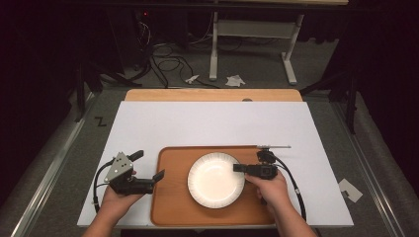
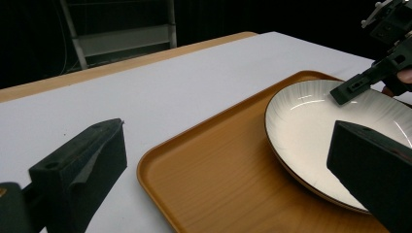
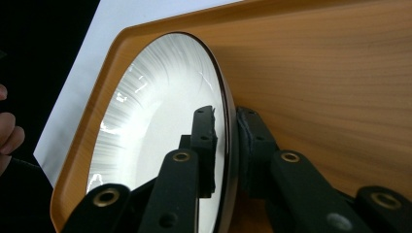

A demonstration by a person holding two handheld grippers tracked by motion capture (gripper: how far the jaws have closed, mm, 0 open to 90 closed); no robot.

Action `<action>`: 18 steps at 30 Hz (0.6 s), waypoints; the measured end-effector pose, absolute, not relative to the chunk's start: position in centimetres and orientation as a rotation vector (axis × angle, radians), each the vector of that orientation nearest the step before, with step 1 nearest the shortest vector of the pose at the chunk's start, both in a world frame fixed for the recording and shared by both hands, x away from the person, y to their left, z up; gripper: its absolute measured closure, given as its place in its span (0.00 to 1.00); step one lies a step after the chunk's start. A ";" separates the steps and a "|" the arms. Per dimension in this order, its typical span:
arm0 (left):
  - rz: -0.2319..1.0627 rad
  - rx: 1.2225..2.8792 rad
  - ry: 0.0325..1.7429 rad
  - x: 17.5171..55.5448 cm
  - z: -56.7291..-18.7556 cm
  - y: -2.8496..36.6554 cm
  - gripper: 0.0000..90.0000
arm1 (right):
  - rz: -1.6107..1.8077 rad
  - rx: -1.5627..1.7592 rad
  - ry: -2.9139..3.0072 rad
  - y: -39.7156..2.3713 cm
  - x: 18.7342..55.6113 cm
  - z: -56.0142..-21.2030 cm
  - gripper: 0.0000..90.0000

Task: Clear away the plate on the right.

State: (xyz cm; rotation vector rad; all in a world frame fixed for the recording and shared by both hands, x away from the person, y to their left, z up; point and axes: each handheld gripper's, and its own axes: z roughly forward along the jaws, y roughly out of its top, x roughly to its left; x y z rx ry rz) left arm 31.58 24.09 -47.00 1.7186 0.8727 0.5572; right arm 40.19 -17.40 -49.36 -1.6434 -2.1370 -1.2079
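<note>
At the left of the high view, the left gripper (image 1: 159, 175), black with a grey three-cornered plate on top, rests in the person's left hand (image 1: 114, 200) just off the left edge of the rounded rectangular brown wooden tray (image 1: 170, 197). Its jaws stand wide apart with nothing between them; in the left gripper view they frame bare white table covering (image 2: 160, 97) and the tray's near corner, touching neither.

The round white ceramic plate with a thin dark rim (image 1: 216, 179) lies in the middle of the tray, which sits near the front edge of the white-covered table.

At the right, the right gripper (image 1: 238, 168), black and held in the person's right hand (image 1: 269, 190), reaches level over the plate's right edge. In the right gripper view its jaws are nearly together around that rim, one pad inside the plate, the other outside against the rim's outer wall; whether both pads press on it I cannot tell for certain, though the gap looks very slight.

A black "Z" mark (image 1: 101, 121) shows on the grey floor left of the table.
</note>
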 end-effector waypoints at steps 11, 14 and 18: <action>0.553 1.721 0.869 31.6 -47.0 24.0 0.02 | -1.175 -1.638 -2.169 -17.5 40.3 -49.7 0.82; 0.554 1.726 0.865 31.6 -47.0 24.0 0.02 | -1.168 -1.642 -2.174 -17.5 40.3 -49.8 0.80; 0.556 1.730 0.864 31.6 -47.0 24.0 0.02 | -1.150 -1.643 -2.189 -17.5 40.3 -49.9 0.77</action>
